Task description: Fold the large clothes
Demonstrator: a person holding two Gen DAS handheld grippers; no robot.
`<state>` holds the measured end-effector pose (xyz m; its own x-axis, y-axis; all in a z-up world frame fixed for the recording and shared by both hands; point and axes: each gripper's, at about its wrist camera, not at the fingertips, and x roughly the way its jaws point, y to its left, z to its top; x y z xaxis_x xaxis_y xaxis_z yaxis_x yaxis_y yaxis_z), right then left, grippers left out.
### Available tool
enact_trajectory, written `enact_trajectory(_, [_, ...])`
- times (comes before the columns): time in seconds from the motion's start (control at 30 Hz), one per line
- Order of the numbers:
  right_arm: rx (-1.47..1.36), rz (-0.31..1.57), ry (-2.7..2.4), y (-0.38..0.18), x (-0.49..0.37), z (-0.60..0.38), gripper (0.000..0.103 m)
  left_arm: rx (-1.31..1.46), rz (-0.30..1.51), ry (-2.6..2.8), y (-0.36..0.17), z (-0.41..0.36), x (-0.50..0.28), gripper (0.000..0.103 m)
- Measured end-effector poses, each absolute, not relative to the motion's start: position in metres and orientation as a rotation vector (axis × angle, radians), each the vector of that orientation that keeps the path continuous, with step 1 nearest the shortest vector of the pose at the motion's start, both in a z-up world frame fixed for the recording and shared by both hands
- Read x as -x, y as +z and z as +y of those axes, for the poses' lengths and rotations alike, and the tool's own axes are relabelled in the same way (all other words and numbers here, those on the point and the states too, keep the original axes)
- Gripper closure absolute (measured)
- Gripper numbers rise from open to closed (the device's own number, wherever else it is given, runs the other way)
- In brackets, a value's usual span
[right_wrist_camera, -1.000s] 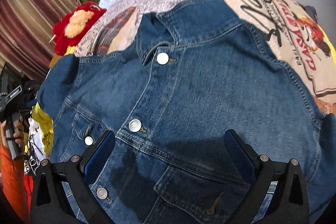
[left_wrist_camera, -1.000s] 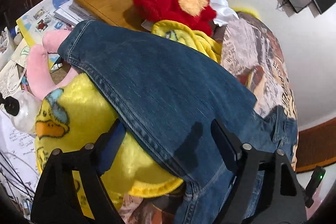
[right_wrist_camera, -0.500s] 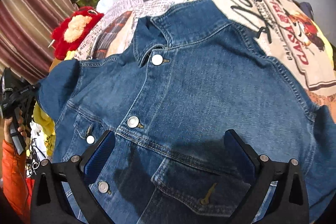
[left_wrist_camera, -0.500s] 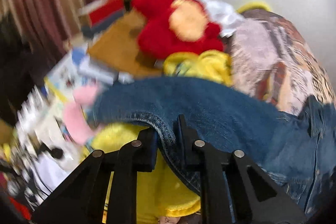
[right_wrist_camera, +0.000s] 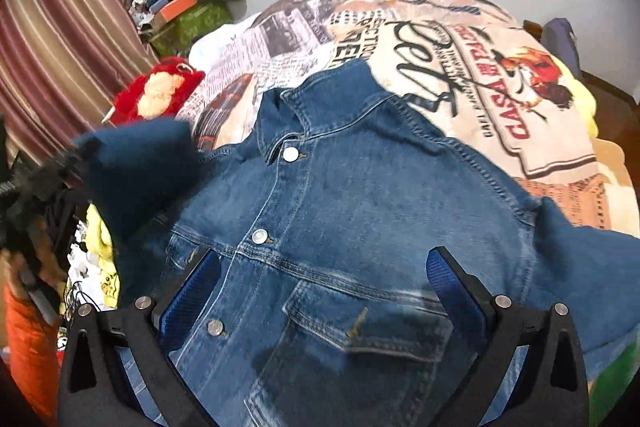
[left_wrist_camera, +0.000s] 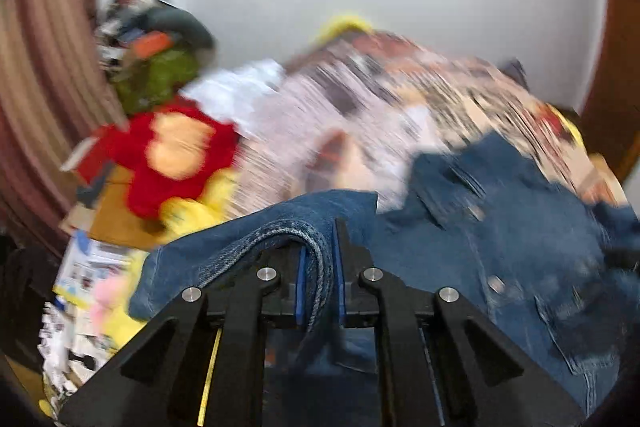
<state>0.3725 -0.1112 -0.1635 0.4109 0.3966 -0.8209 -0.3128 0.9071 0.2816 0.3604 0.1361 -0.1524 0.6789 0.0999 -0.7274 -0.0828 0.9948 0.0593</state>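
The blue denim jacket (right_wrist_camera: 360,211) lies front-up, buttoned, collar away from the right jaws, chest pocket between them. Its sleeve cuff (left_wrist_camera: 318,267) is lifted, pinched between the closed left jaws.

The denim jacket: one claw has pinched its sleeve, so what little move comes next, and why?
Probably carry the sleeve across onto the jacket's buttoned front. The left claw has just closed on the sleeve's edge, which is raised off the bed, while the denim jacket lies flat, front up. The right claw hovers open above it, holding nothing.
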Motion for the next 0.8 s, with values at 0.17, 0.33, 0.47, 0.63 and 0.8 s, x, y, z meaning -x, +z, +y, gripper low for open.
enact_trajectory(0.17, [-0.102,1.041,0.430,-0.156,-0.358,-0.133,0.000,-0.017,1.002,0.013,-0.219,0.093,-0.373,0.092])
enact_trajectory(0.33, [-0.148,1.060,0.405,-0.162,-0.349,-0.153,0.000,0.074,1.117,-0.050,-0.262,0.079,-0.362,0.091])
enact_trajectory(0.47, [-0.202,1.076,0.391,-0.166,-0.350,-0.165,0.000,0.137,1.152,-0.069,-0.270,0.088,-0.345,0.086])
enact_trajectory(0.63, [-0.199,1.094,0.388,-0.173,-0.355,-0.162,0.000,0.274,1.108,-0.050,-0.244,0.125,-0.328,0.051])
enact_trajectory(0.8, [-0.168,1.113,0.379,-0.182,-0.364,-0.149,0.000,0.419,1.005,0.037,-0.216,0.187,-0.315,0.045])
